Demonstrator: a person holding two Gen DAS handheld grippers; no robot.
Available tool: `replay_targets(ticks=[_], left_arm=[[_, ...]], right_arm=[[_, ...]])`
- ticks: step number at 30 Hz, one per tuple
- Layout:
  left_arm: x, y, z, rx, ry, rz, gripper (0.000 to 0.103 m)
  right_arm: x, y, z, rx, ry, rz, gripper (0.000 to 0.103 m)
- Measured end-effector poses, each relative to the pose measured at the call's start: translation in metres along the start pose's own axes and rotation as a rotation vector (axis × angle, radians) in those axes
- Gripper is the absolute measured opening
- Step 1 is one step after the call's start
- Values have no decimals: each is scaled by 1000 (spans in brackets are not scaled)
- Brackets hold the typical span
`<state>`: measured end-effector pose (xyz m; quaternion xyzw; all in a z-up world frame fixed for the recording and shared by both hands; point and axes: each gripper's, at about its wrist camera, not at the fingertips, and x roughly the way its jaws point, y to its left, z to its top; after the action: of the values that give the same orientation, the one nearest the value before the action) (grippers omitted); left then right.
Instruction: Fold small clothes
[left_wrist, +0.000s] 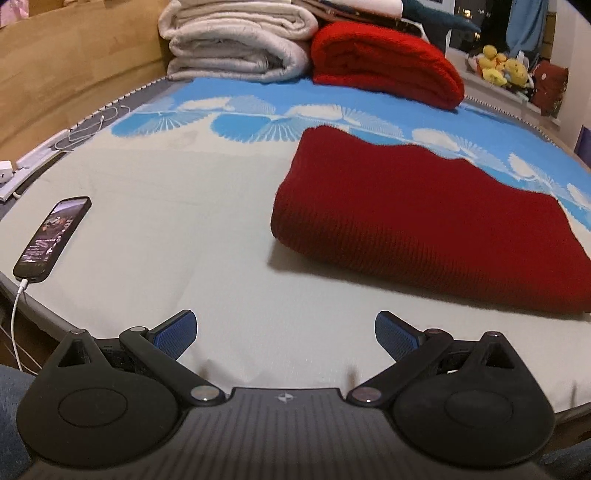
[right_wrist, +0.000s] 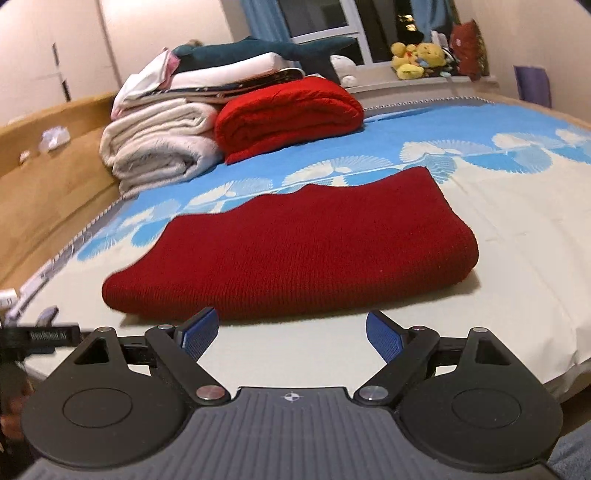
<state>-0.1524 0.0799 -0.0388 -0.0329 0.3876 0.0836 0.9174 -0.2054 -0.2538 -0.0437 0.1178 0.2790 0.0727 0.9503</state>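
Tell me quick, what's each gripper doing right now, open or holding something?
Left gripper: open, holding nothing.
Right gripper: open, holding nothing, just short of the dark red folded garment.

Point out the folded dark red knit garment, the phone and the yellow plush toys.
folded dark red knit garment (right_wrist: 295, 251), right wrist view, middle of its top face.
phone (left_wrist: 53, 238), left wrist view, middle of its lit screen.
yellow plush toys (right_wrist: 419, 59), right wrist view, body of one toy.

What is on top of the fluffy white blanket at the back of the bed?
On the white blanket lie folded sheets, with a dark teal plush shark on top. Whatever lies between the layers is hidden.
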Motion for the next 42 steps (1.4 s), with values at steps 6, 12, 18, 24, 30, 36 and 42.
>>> replay_targets(ticks=[6, 12, 18, 24, 30, 36, 42], left_arm=[[-3, 5, -3, 0, -3, 9, 103], [2, 5, 0, 0, 6, 0, 103], [8, 3, 3, 12, 17, -11, 103], [16, 1, 6, 14, 27, -18, 103], [19, -1, 8, 11, 40, -32, 103], [24, 6, 28, -34, 83, -41, 103], [34, 12, 68, -49, 45, -12, 103]], right_arm=[[-2, 2, -4, -38, -2, -36, 88], [1, -7, -3, 9, 11, -43, 88], [8, -7, -4, 11, 30, -40, 88], [15, -9, -3, 22, 47, -44, 88], [19, -10, -2, 35, 61, -45, 88], [27, -31, 2, 214, 97, -33, 88], [41, -83, 5, 616, 78, -63, 88]])
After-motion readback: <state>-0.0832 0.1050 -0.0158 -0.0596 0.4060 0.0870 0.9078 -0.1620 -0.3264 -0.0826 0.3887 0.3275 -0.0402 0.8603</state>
